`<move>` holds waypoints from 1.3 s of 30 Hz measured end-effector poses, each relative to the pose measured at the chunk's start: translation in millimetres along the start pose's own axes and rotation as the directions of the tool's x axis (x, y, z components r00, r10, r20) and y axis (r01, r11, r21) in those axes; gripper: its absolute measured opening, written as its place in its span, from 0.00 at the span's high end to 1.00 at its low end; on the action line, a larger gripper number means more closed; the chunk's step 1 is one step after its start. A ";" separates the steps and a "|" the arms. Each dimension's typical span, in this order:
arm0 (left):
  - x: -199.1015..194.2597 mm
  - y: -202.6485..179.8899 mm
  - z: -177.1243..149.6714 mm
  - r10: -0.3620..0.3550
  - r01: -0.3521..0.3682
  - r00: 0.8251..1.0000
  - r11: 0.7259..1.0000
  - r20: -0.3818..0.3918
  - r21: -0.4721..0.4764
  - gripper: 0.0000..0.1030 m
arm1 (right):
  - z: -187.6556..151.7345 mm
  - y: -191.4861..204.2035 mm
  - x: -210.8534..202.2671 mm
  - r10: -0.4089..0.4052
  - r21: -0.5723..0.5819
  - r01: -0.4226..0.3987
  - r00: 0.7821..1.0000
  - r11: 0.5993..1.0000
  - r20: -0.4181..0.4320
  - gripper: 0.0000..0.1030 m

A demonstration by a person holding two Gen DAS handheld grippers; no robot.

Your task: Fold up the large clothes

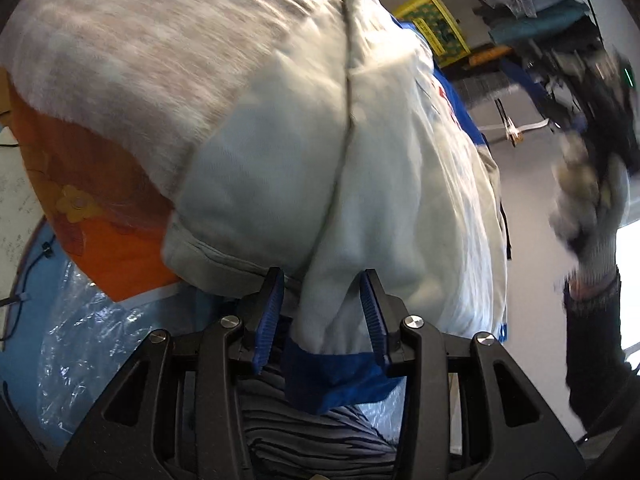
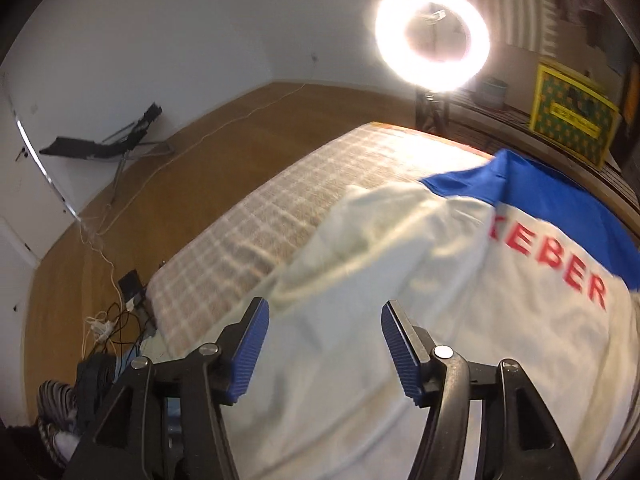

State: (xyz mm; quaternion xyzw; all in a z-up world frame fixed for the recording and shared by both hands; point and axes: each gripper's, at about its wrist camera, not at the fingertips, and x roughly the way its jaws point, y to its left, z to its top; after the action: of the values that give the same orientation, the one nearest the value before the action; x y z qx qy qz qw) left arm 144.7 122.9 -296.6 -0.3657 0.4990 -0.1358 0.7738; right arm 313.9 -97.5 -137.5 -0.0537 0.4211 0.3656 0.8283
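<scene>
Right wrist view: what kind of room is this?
Likely a home room used for recording: a wood floor, a ring light on a stand, and a bed-like checked cover under the shirt.

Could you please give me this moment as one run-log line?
step: folding | left gripper: shut on shirt hem | right gripper: open, empty, above shirt | surface: plaid cover

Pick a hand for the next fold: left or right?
Left, probably. The left gripper has the white shirt with its blue hem bunched between its pads. The right gripper is open, holding nothing, above the cloth.
</scene>
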 end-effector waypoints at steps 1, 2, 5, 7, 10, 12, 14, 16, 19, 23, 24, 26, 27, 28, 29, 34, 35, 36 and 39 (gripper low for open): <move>1.4 -3.4 -2.8 -0.012 0.013 1.000 1.000 -0.016 0.028 0.62 | 6.2 1.3 9.9 -0.002 0.002 0.002 1.000 1.000 -0.008 0.40; 2.5 -7.3 -4.0 -0.012 0.013 1.000 0.999 -0.018 0.047 0.62 | 13.2 5.0 20.2 -0.007 0.004 0.007 1.000 1.000 -0.019 0.40; 1.7 -19.7 -7.5 0.004 -0.003 1.000 0.994 -0.013 0.113 0.69 | 28.4 13.0 54.4 -0.020 0.011 0.020 0.998 1.000 -0.055 0.40; -0.8 -19.2 -8.0 -0.006 0.007 1.000 0.994 -0.014 0.108 0.86 | 36.6 16.4 78.7 -0.022 0.024 0.024 0.996 0.999 -0.086 0.40; -6.8 -14.8 -8.0 -0.020 0.020 1.000 0.996 -0.005 0.090 0.93 | 45.8 23.7 109.7 -0.057 0.014 0.059 0.989 0.998 -0.134 0.41; -12.8 -11.6 -8.4 -0.026 0.026 1.000 0.996 -0.003 0.089 0.94 | 50.5 28.6 128.7 -0.110 -0.016 0.108 0.981 0.994 -0.158 0.41; -16.8 -12.9 -7.3 -0.034 0.034 0.999 0.995 -0.004 0.089 0.95 | 54.2 30.7 140.0 -0.144 -0.036 0.140 0.975 0.989 -0.169 0.41; -19.4 -13.0 -5.7 -0.028 0.029 1.000 0.996 -0.006 0.086 0.97 | 60.3 32.0 156.3 -0.173 -0.046 0.168 0.966 0.985 -0.191 0.45; -28.6 -10.4 -0.1 -0.005 0.006 1.000 0.997 -0.015 0.078 0.98 | 65.8 32.9 175.6 -0.238 -0.081 0.225 0.946 0.971 -0.220 0.51; -40.7 -16.6 4.6 0.041 -0.040 0.999 0.995 -0.007 0.087 0.98 | 67.3 26.1 194.1 -0.284 -0.085 0.271 0.924 0.959 -0.256 0.66; -43.4 -17.5 5.4 0.050 -0.049 0.999 0.995 -0.007 0.088 0.98 | 66.6 23.7 198.0 -0.284 -0.077 0.274 0.921 0.959 -0.265 0.75; -50.5 -19.0 6.2 0.066 -0.065 0.998 0.994 -0.004 0.087 0.98 | 65.0 19.2 202.9 -0.268 -0.063 0.261 0.922 0.963 -0.279 0.91; -53.9 -19.8 6.5 0.070 -0.070 0.998 0.994 0.001 0.089 0.98 | 64.8 18.0 203.0 -0.255 -0.054 0.250 0.926 0.967 -0.279 0.97; -57.5 -20.2 7.3 0.073 -0.073 0.997 0.993 0.004 0.090 0.98 | 66.1 16.6 200.2 -0.239 -0.041 0.237 0.933 0.971 -0.268 0.99; -60.1 -22.1 8.0 0.085 -0.085 0.996 0.992 0.012 0.094 0.98 | 68.5 15.3 195.7 -0.221 -0.024 0.222 0.942 0.975 -0.252 1.00; -67.4 -33.9 16.3 0.132 -0.140 0.989 0.982 0.069 0.128 0.98 | 84.6 14.4 177.7 -0.182 0.008 0.186 0.969 0.982 -0.168 1.00; -70.1 -32.7 20.1 0.132 -0.141 0.988 0.982 0.076 0.125 0.98 | 88.1 15.5 178.3 -0.181 0.007 0.185 0.970 0.983 -0.161 1.00; -71.4 -30.7 22.8 0.144 -0.153 0.986 0.981 0.083 0.120 0.98 | 90.9 17.1 178.6 -0.180 0.008 0.184 0.971 0.983 -0.154 1.00; -72.4 -18.5 26.7 0.171 -0.180 0.980 0.979 0.098 0.095 0.98 | 100.3 17.2 182.0 -0.161 0.040 0.168 0.978 0.985 -0.129 1.00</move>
State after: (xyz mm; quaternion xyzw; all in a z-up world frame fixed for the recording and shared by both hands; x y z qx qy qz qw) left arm 137.2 163.1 -228.6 -0.2852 0.4866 -0.0761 0.8222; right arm 437.5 56.9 -203.6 -0.0901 0.4756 0.2808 0.8287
